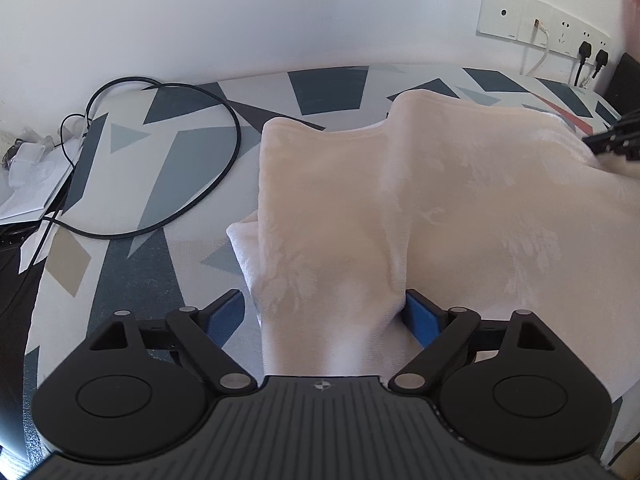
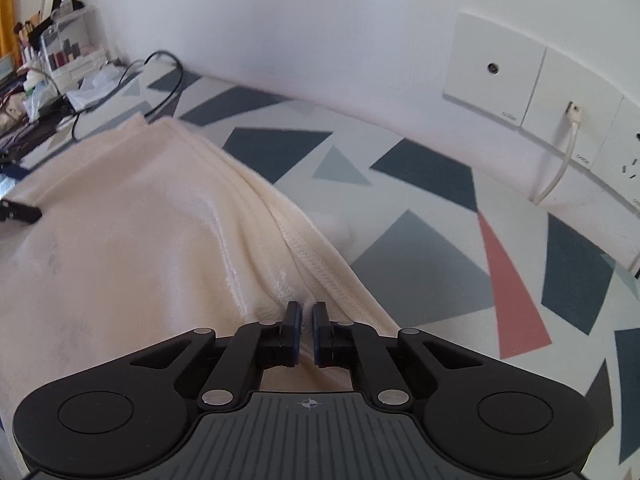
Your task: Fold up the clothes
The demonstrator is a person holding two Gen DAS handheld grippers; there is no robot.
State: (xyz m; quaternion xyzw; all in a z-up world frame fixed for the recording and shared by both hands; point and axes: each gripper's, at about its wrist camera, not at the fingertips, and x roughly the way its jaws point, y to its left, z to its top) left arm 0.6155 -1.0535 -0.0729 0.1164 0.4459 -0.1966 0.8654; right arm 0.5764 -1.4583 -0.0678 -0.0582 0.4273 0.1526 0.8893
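Left wrist view showed a cream garment [image 1: 400,208] lying bunched on a tabletop [image 1: 160,168] covered in grey, blue and white shapes. The left hand-held gripper [image 1: 324,312] stood wide apart, a fold of the cloth lying loose between its blue pads. In the right wrist view the right hand-held gripper [image 2: 306,328] was pinched tight on the garment's hemmed edge. A black cable [image 1: 224,120] looped to the left of the garment, wall sockets [image 1: 544,20] behind it.
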